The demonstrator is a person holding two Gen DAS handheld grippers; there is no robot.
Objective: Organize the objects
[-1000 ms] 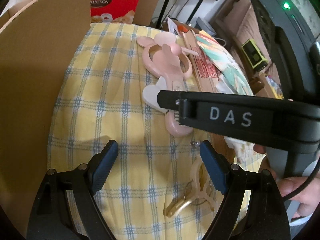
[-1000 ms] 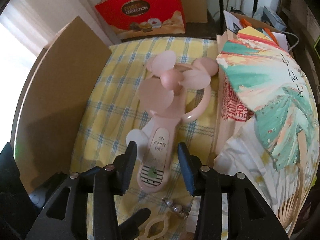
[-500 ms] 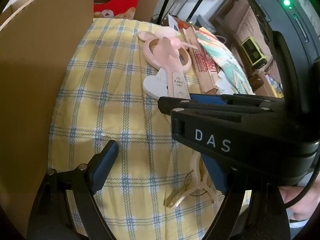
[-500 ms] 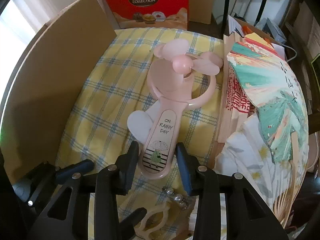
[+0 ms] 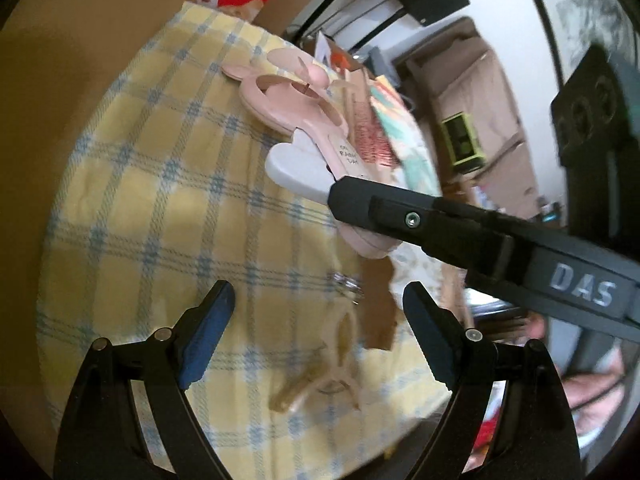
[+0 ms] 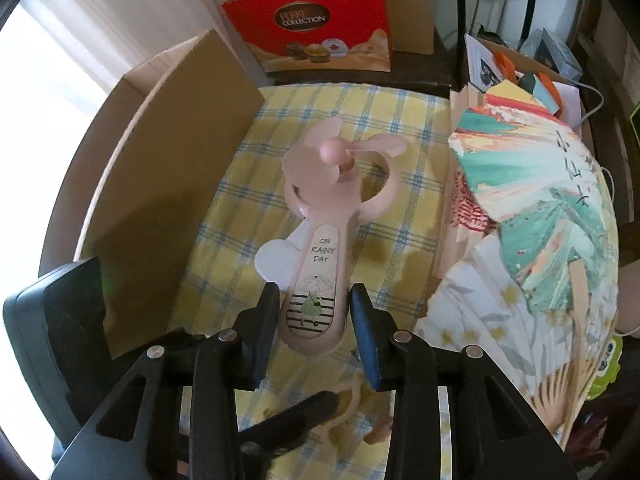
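Between the fingers of our right gripper [image 6: 314,322] we pinch the pink handheld fan [image 6: 320,248] by the base of its handle, its head raised over the middle of the yellow checked cloth [image 6: 400,168]. Its handle reads "ON RAINY DAY" above a small drawing of a figure under an umbrella. Our left gripper [image 5: 318,332] hangs spread wide over the near part of the cloth, holding nothing, with a beige hair clip [image 5: 320,372] lying on the cloth below it, blurred. Along the cloth's right edge lies a stack of paper fans [image 6: 540,216], the top one painted in teal and orange with dark characters we cannot read. A cardboard panel [image 6: 172,184] stands along the left edge. Beyond the far edge stands a red gift bag [image 6: 316,20] printed "COLLECTION". The right gripper's arm bears "DAS" in the left wrist view.
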